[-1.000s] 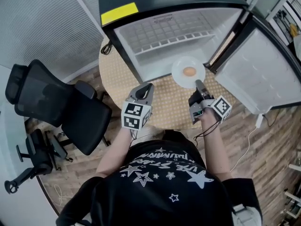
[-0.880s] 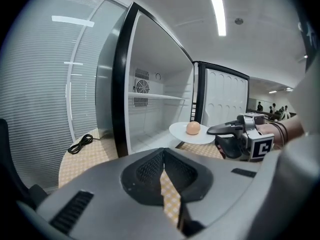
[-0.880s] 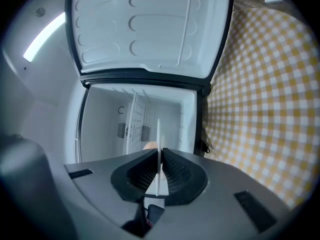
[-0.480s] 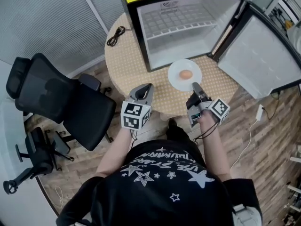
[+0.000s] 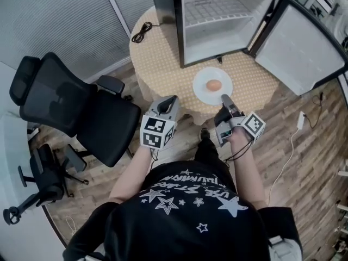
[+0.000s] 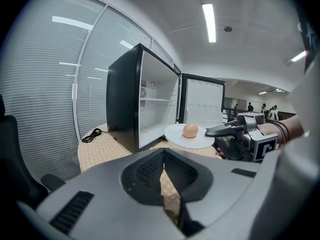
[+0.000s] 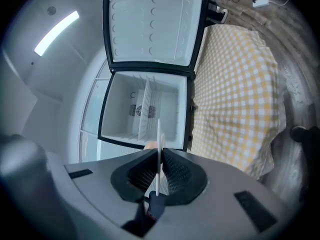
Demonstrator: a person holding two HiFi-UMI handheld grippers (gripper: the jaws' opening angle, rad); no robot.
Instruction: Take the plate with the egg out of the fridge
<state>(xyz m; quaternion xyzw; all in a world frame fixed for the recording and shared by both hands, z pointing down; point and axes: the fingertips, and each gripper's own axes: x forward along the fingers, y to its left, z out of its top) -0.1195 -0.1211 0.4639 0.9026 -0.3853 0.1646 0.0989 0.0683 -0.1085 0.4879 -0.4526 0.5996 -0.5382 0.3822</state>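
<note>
Your right claw [image 5: 223,98] is clamping the rim of the round white plate [image 5: 202,79] carrying the brown egg [image 5: 213,84]; your left claw [image 5: 172,99] is hanging closed, empty.

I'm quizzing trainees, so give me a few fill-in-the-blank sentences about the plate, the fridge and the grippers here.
The plate is pinched at its rim by the ___ gripper.
On the plate lies one ___.
The fridge door stands ___.
Missing: right; egg; open.
</note>
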